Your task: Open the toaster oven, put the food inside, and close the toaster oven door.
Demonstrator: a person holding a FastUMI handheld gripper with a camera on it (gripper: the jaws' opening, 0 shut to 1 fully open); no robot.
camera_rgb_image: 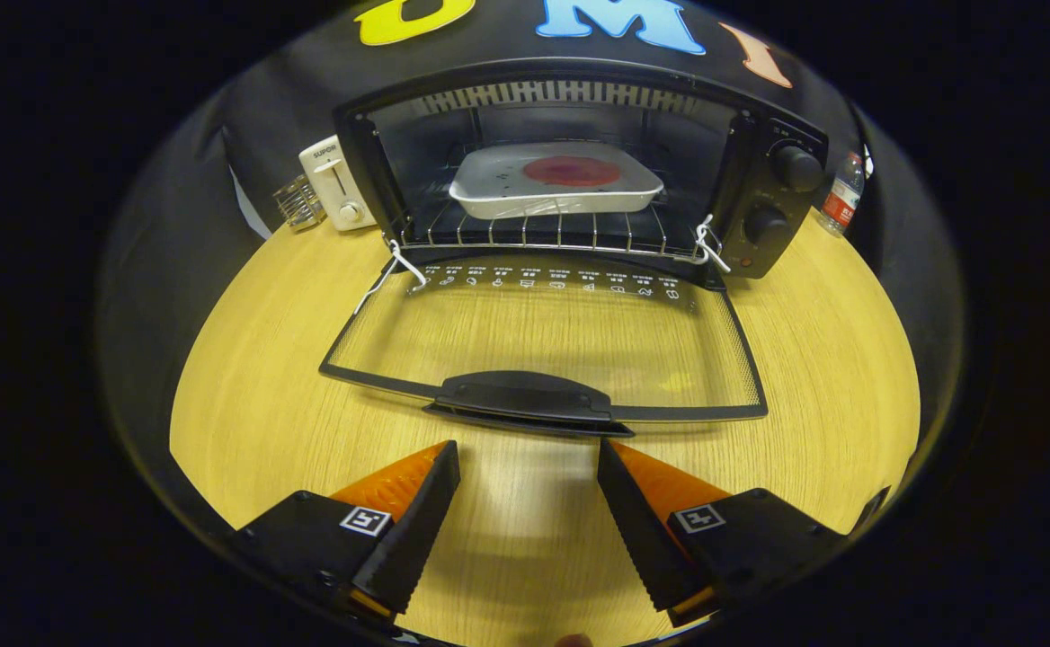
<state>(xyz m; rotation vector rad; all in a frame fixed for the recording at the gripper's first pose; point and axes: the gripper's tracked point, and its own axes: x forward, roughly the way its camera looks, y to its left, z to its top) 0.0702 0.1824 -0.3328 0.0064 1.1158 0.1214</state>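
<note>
Well beyond the spread tongs (528,449), food (571,171) sits inside the toaster oven (772,193).

Setup is a light wood-grain table (246,395) with a rounded front edge, backed by black cloth (174,234) hanging all the way around as the wall. Off in the back left sits a small white toaster (336,184) with a little wire rack (298,203) beside it. Back right there's a plastic water bottle (841,198). Lighting's bright overhead, leaving soft shadows on the tabletop.
</note>
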